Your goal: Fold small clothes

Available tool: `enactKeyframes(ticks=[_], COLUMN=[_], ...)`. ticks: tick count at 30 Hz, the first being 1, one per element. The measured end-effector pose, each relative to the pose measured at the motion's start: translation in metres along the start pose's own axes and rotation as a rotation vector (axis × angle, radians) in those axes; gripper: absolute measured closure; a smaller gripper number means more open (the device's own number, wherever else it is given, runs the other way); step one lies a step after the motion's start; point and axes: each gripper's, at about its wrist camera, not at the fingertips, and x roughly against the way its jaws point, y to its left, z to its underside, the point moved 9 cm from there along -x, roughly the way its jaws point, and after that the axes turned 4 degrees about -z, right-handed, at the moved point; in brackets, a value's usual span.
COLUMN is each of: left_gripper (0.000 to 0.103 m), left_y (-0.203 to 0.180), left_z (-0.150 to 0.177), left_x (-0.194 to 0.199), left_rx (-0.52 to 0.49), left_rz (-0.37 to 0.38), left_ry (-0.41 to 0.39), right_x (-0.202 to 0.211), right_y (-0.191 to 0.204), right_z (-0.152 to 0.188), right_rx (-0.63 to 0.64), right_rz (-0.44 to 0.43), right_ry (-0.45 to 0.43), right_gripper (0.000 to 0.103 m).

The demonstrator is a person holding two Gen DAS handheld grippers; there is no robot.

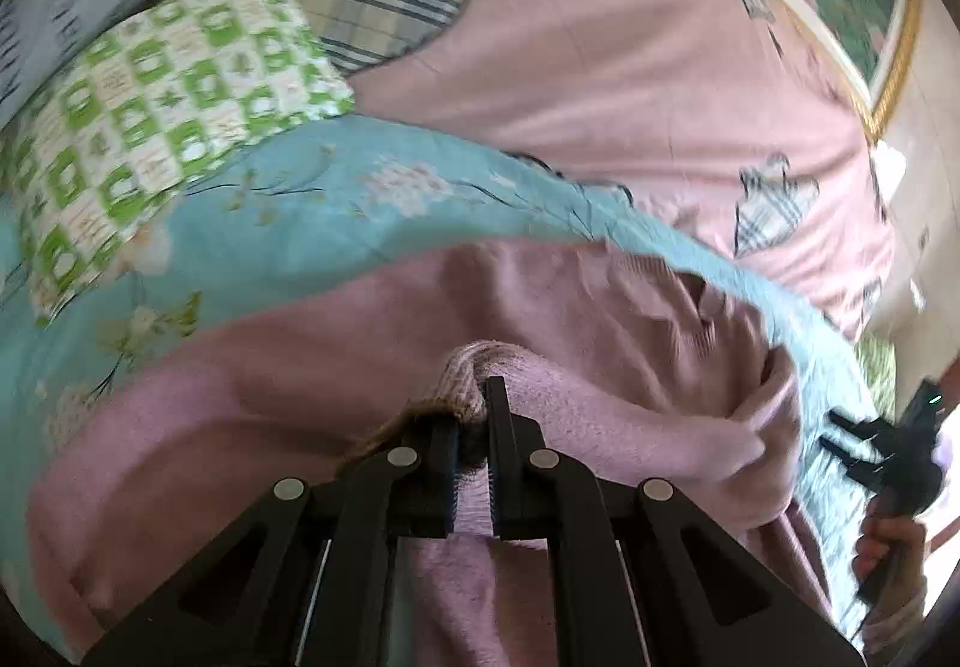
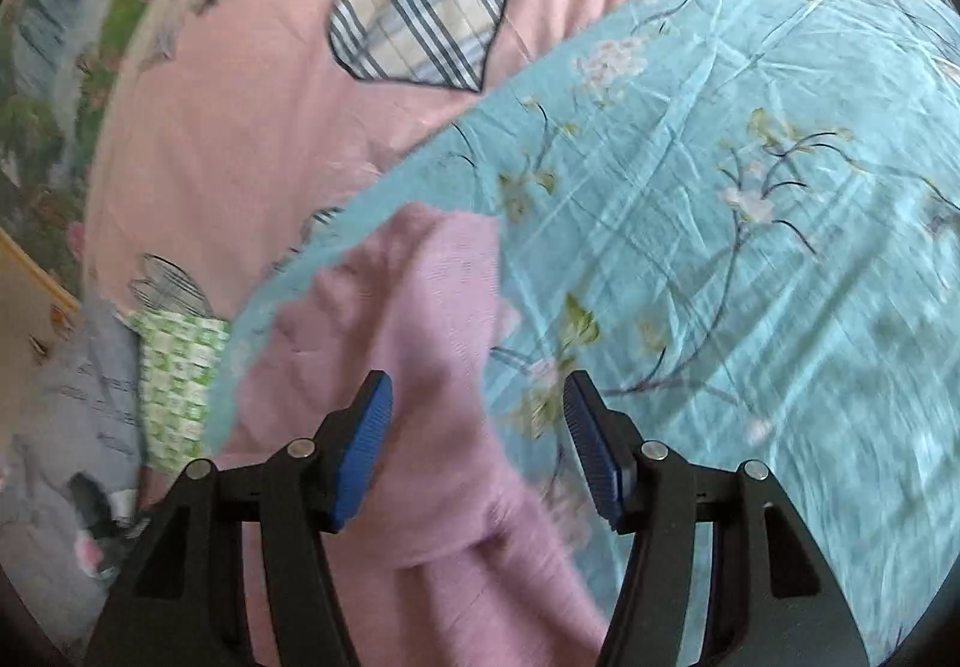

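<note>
Left gripper (image 1: 474, 415) nearest lens, jaws pinched on ribbed hem of pink knit sweater (image 1: 540, 307). Sweater lies rumpled on turquoise floral quilt (image 2: 720, 187), over pink bedsheet (image 1: 600, 66) with plaid hearts. Right gripper (image 2: 478, 445) hovers over sweater edge, blue pads (image 2: 366, 451) spread wide, holding nothing. Green checked cloth (image 1: 162, 90) beside quilt.

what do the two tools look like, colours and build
Both tools are black plastic linkage frames with round silver pivot pins. The right tool has ribbed blue pads on its fingers. The left tool has thin black fingers; no blue shows there.
</note>
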Motion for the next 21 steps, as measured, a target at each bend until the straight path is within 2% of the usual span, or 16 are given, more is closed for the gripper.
enactKeyframes(ticks=[3,5,7,8,9,10,11,13,14,17,21], left_gripper=[0.098,0.098,0.097,0.097,0.097,0.098,0.098,0.098,0.098,0.098,0.098], left_y=[0.003,0.004,0.001,-0.003,-0.007,-0.012,-0.018,-0.032,-0.043,-0.074,-0.083], left_z=[0.003,0.002,0.005,0.008,0.01,0.011,0.01,0.008,0.007,0.008,0.025], left_x=[0.014,0.026,0.028,0.026,0.024,0.019,0.018,0.018,0.017,0.0,-0.041], left_rx=[-0.008,0.003,0.004,-0.01,-0.024,-0.03,-0.03,-0.042,-0.052,-0.1,-0.142], left_rz=[0.005,0.043,0.082,0.076,0.074,0.078,0.089,0.127,0.147,0.165,0.107], left_ry=[-0.046,-0.089,-0.086,-0.076,-0.066,-0.056,-0.055,-0.06,-0.064,-0.058,0.016], right_x=[-0.037,-0.055,-0.065,-0.072,-0.075,-0.079,-0.078,-0.052,-0.03,0.017,0.007], right_y=[0.003,0.008,0.013,0.017,0.017,0.017,0.014,0.009,0.004,-0.021,-0.049], right_z=[0.003,0.005,0.006,0.005,0.008,0.009,0.007,-0.013,-0.027,-0.061,-0.061], right_rx=[0.018,0.048,0.072,0.108,0.117,0.103,0.073,0.08,0.102,0.097,0.106], right_rz=[-0.002,-0.004,-0.022,-0.024,-0.032,-0.058,-0.074,-0.057,-0.022,0.024,0.099], right_ry=[0.083,0.115,0.119,0.112,0.113,0.131,0.141,0.046,-0.022,-0.149,-0.109], right_gripper=[0.042,0.041,0.04,0.04,0.047,0.085,0.094,0.095,0.095,0.095,0.095])
